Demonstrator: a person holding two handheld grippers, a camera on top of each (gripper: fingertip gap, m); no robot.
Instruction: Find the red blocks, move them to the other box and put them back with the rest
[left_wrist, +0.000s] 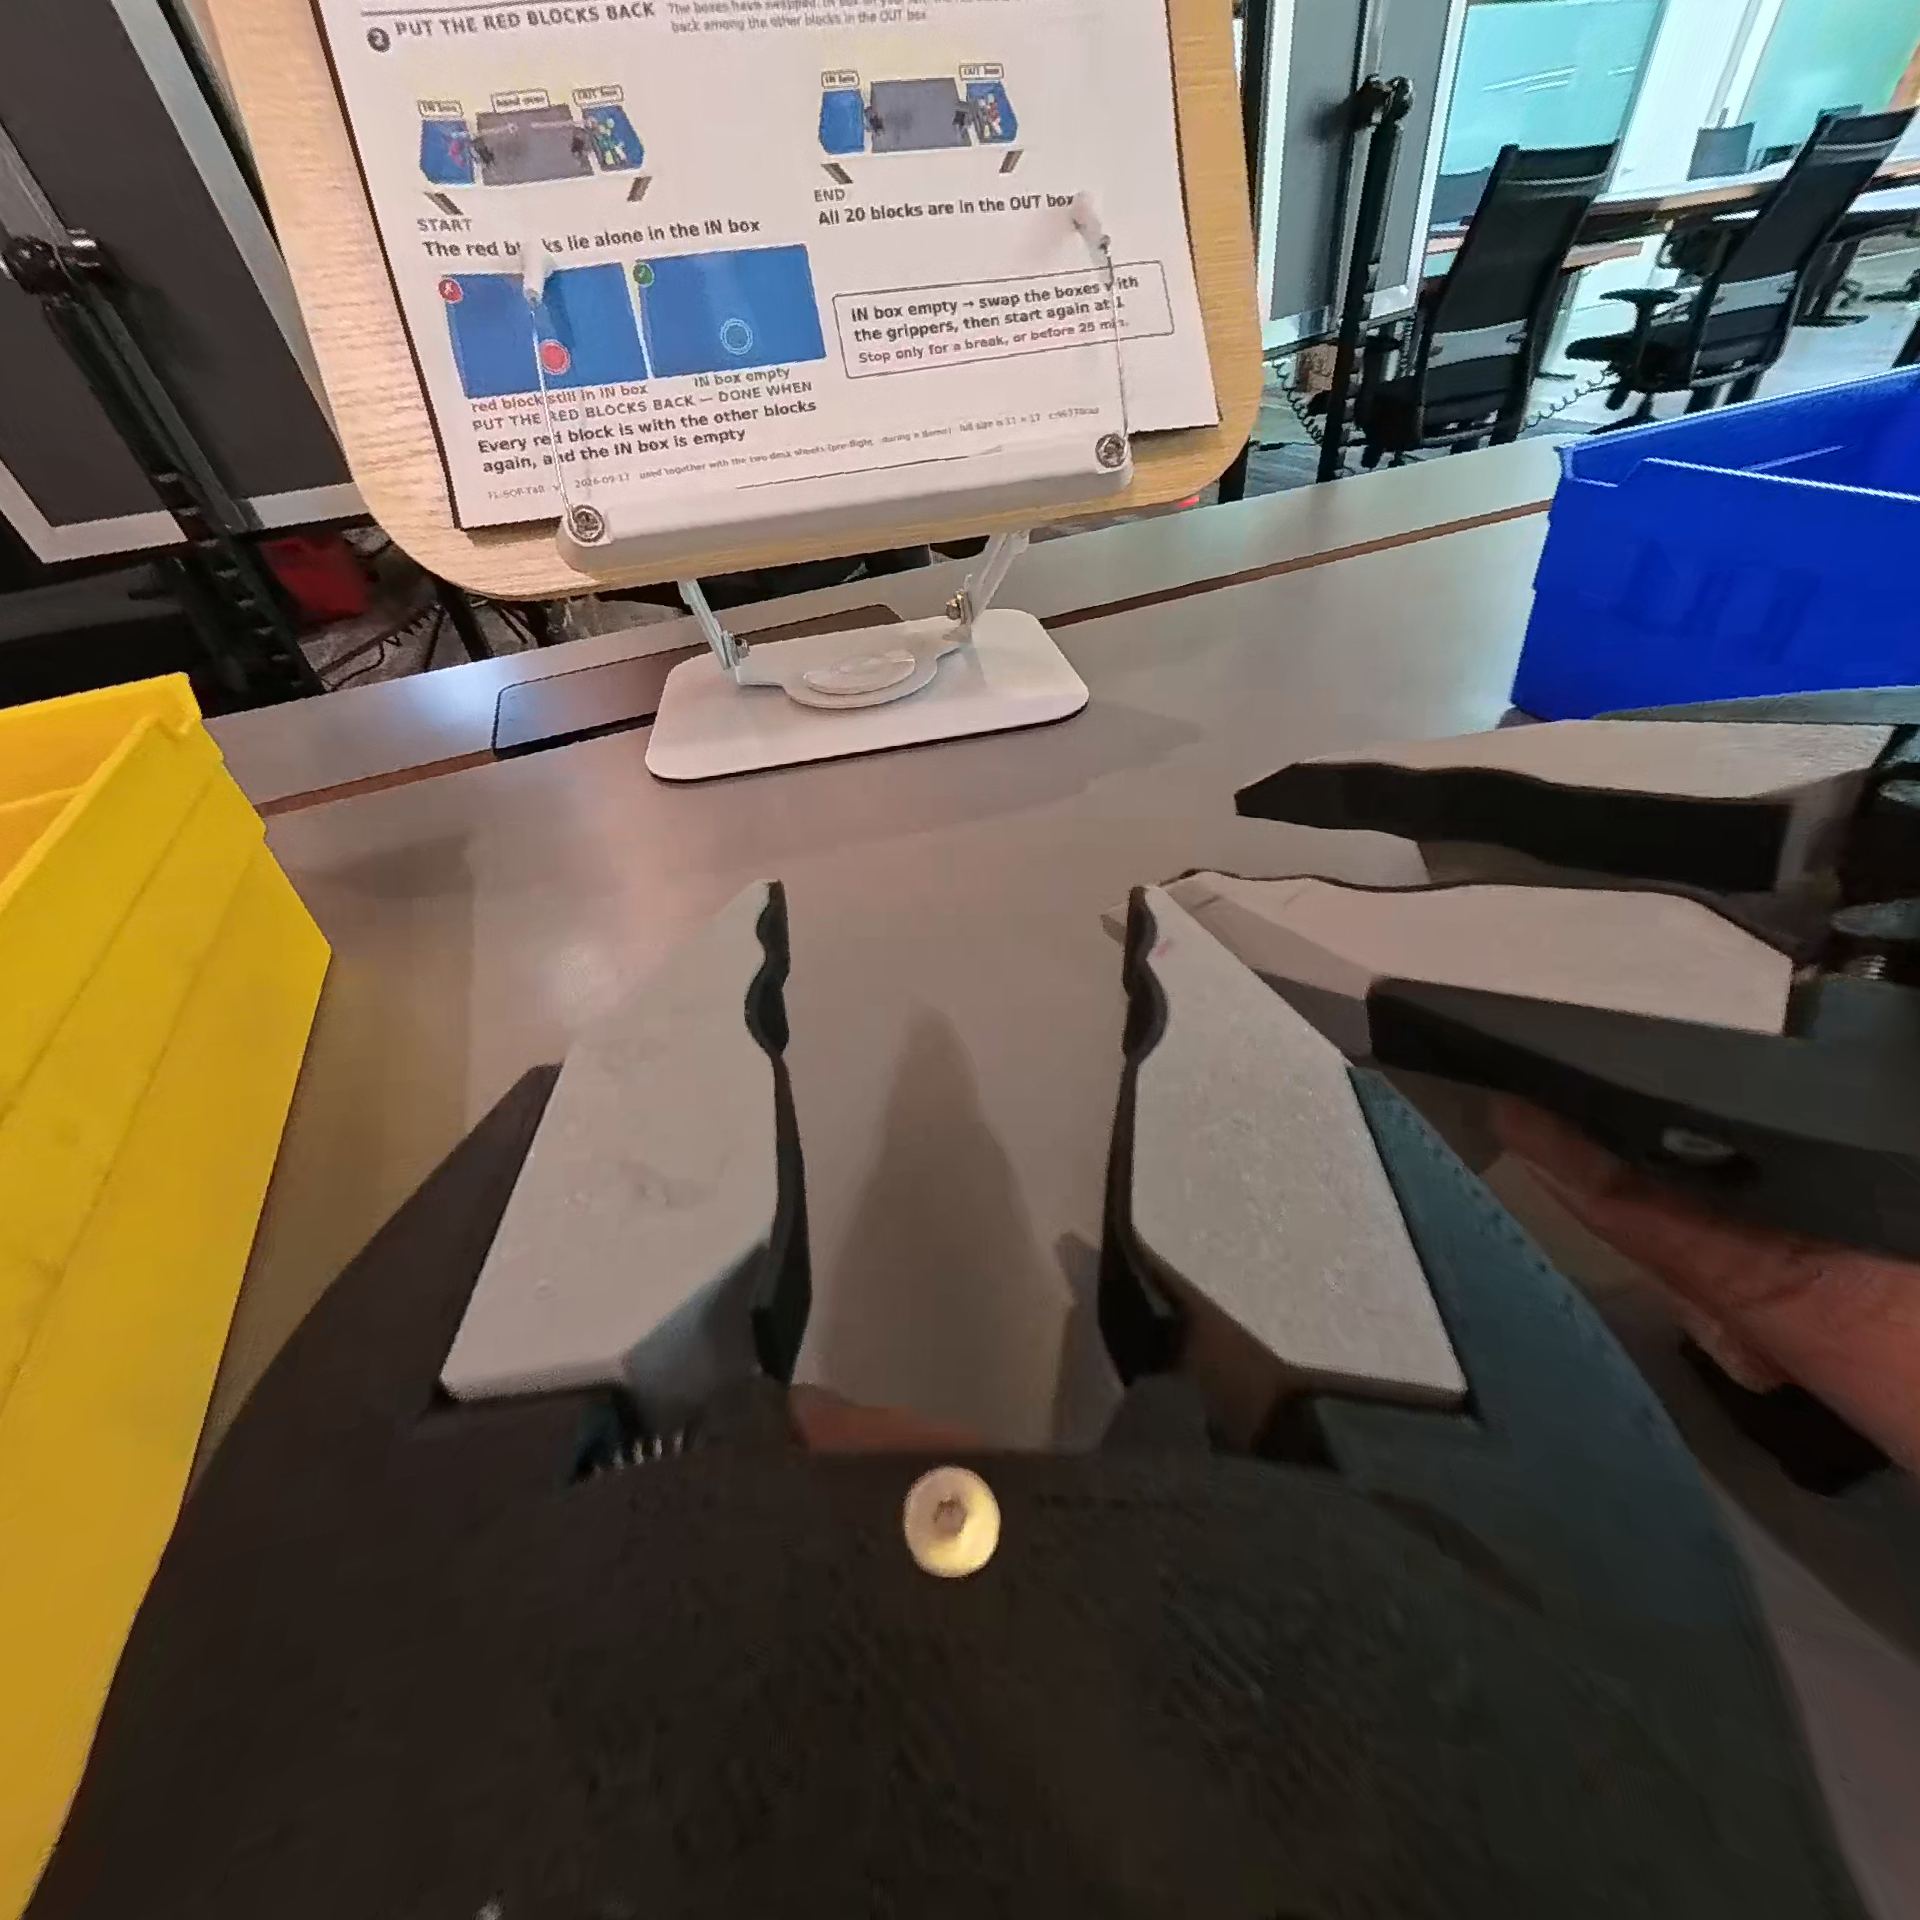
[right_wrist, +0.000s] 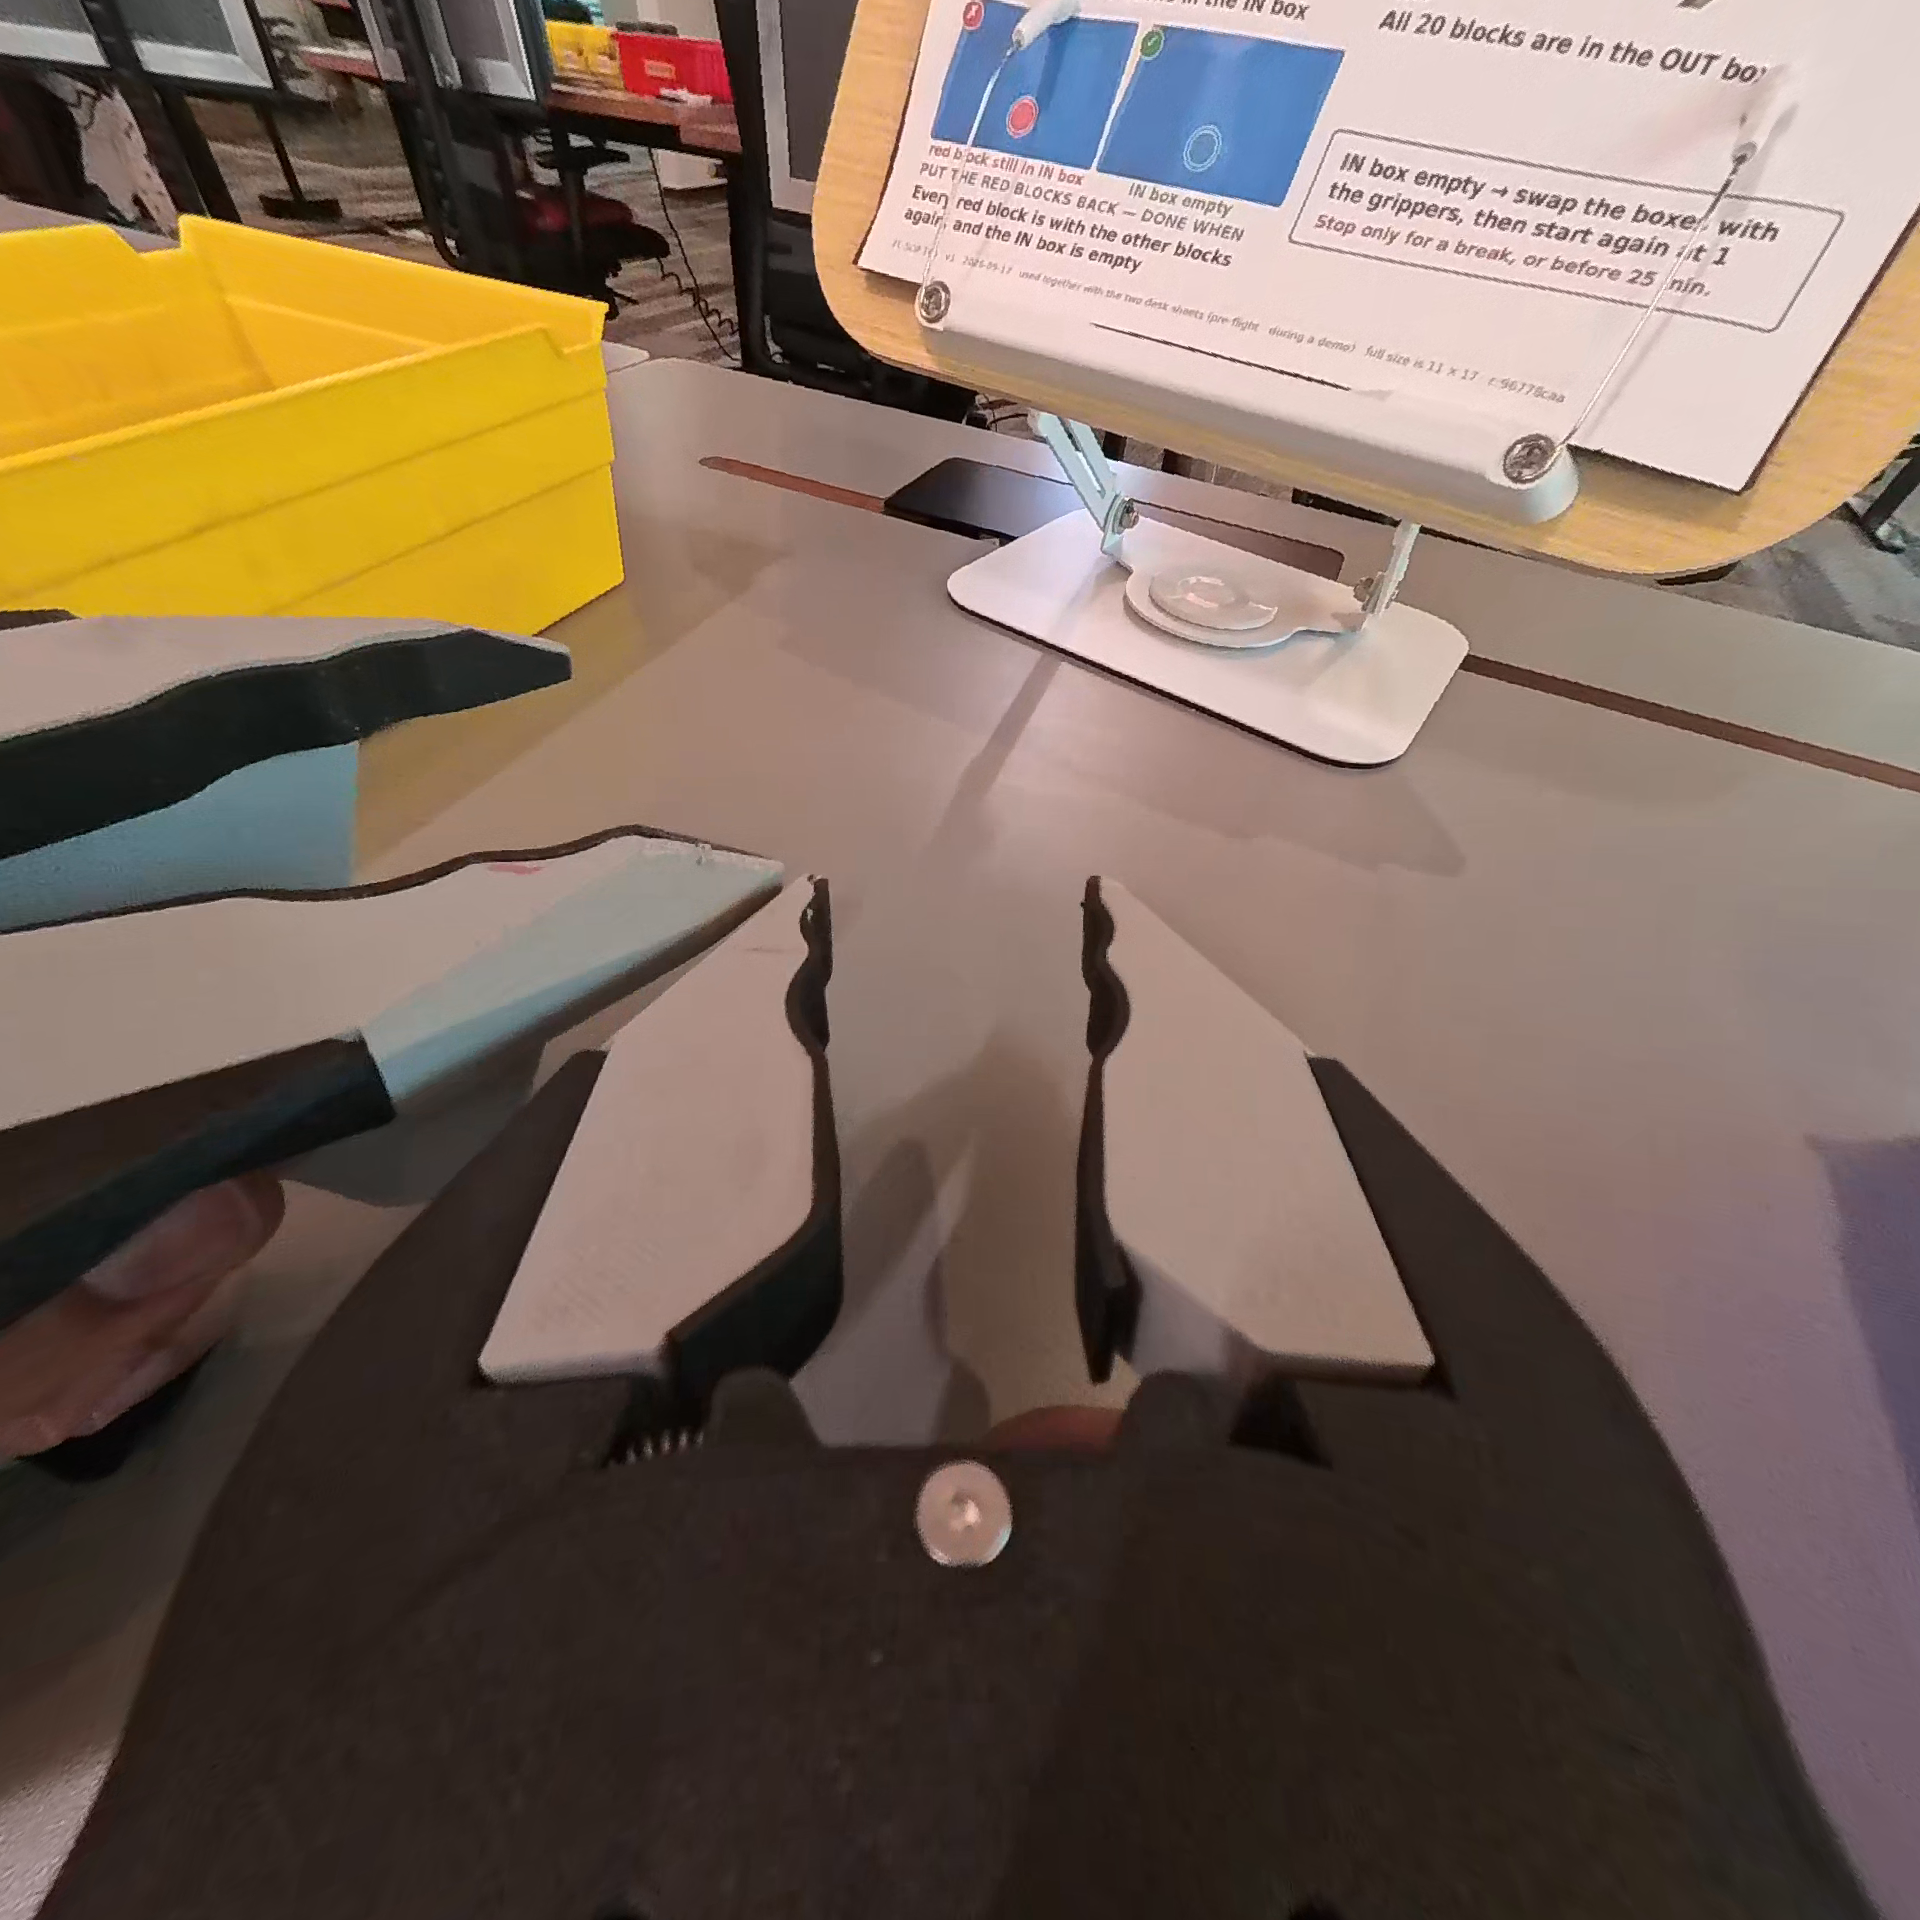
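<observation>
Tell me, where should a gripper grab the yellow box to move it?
Probably the yellow box is best held by its top rim: a thin upright wall that two fingers can straddle. The left gripper sits nearest, open and empty, so it could come down from above onto the rim on the side facing the desk's middle.

The right gripper (right_wrist: 951, 904) hangs over the grey surface (right_wrist: 1558, 987), fingers (right_wrist: 1195, 1122) apart and empty. Left of them: the left gripper (right_wrist: 665, 769), yellow box (right_wrist: 312, 488) beyond. Ahead: a sheet stand (right_wrist: 1226, 623).
</observation>
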